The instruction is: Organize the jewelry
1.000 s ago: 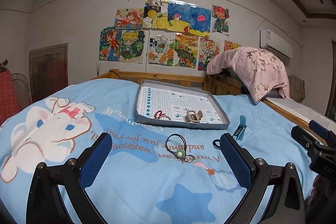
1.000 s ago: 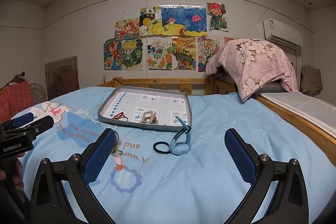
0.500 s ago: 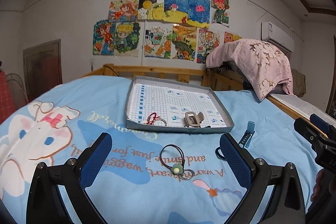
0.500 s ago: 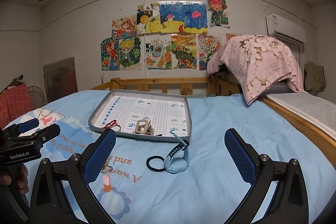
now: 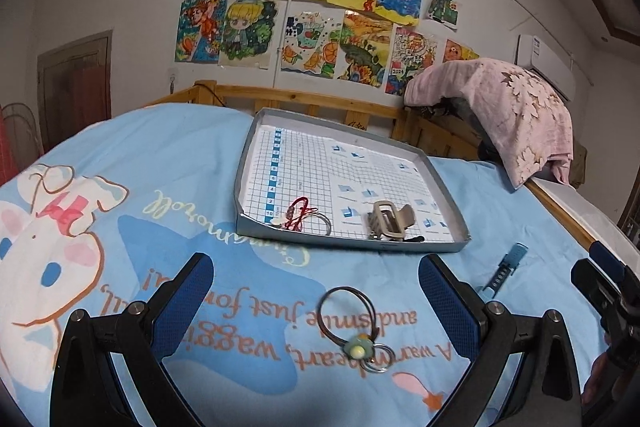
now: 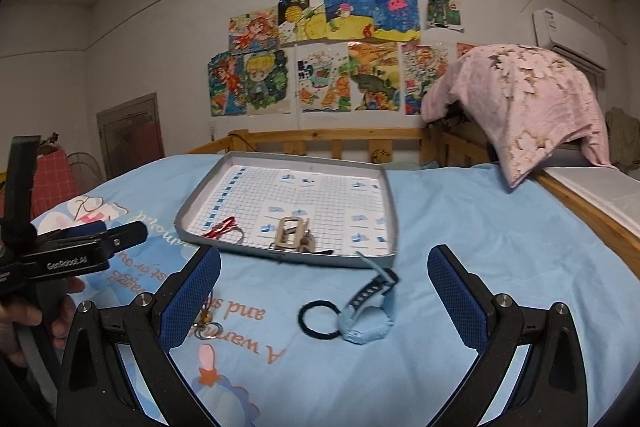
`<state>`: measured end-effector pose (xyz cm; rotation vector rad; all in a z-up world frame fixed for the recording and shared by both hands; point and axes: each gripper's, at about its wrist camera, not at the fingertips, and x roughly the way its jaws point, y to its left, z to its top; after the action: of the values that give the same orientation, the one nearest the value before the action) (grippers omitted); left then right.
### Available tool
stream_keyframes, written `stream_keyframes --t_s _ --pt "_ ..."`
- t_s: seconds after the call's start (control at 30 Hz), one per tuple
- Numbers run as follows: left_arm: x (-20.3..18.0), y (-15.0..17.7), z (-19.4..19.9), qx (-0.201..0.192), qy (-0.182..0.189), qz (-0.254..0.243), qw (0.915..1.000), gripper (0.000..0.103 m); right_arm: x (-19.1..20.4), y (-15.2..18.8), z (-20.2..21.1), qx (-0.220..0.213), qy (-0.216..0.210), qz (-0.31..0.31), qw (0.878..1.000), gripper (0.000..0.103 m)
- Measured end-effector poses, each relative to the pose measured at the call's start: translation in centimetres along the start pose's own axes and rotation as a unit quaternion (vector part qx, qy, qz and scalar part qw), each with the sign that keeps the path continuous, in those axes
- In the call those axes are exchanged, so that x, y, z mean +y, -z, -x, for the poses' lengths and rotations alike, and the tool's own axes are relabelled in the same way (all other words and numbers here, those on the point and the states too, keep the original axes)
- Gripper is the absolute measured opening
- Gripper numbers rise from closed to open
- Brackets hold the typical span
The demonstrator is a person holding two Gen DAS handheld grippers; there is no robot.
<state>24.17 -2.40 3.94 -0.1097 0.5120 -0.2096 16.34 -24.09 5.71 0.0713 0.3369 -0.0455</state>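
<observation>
Both grippers level, fingers (image 5: pixel 184 301) spread wide

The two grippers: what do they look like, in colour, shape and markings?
Both the left gripper and the right gripper have black angular frames with silver bolts and two fingers lined with textured blue pads. Seen sideways from the right wrist view, the left gripper's black body bears white "GenRobot.AI" lettering.

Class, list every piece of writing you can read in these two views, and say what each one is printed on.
"GenRobot.AI": left claw's body.
"A warm heart, wagging just for you! and smile": bedsheet, seen upside down.
"Cinnamoroll": same bedsheet, partly legible.
"2024": a wall drawing.
"2", "10cm": ruler strip inside the tray; other digits too blurred.
Tray's small labels: too small to read.
</observation>
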Motion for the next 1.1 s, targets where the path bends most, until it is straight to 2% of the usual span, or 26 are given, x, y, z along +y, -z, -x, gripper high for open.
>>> stream_keyframes --t_s 0.3,0.4,0.5,0.63,0.83,0.97,1.03,1.1 --pt "1.4 1.4 -2.0 0.016 -0.009 0.005 0.9998 0.103 1.6 1.1 -2.2 0.019 -0.025 0.01 0.999 0.099" --pt "1.5 1.8 -2.5 0.026 -0.004 0.009 0.9996 0.097 1.8 1.4 -2.6 0.027 -0.031 0.013 0.999 0.086" --pt "1.3 2.0 -2.7 0.032 0.004 0.003 0.9995 0.091 1.8 1.8 -3.2 0.043 -0.041 0.01 0.998 0.082" --pt "0.7 2.2 -3.3 0.048 0.021 -0.011 0.9985 0.074 1.8 2.3 -4.5 0.072 -0.054 0.004 0.996 0.061" --pt "0.1 2.5 -4.5 0.071 0.038 -0.018 0.9966 0.058 2.2 3.0 -6.5 0.106 -0.065 0.007 0.992 0.046" --pt "-0.2 2.9 -5.6 0.089 0.039 -0.021 0.9951 0.052 2.3 3.4 -8.1 0.133 -0.061 0.004 0.989 0.04" --pt "-0.2 3.1 -6.1 0.097 0.037 -0.022 0.9943 0.052 2.3 3.7 -9.2 0.152 -0.059 0.0 0.987 0.034" --pt "-0.2 3.2 -6.3 0.103 0.036 -0.022 0.9938 0.049 2.3 4.1 -10.0 0.166 -0.06 -0.007 0.984 0.033"
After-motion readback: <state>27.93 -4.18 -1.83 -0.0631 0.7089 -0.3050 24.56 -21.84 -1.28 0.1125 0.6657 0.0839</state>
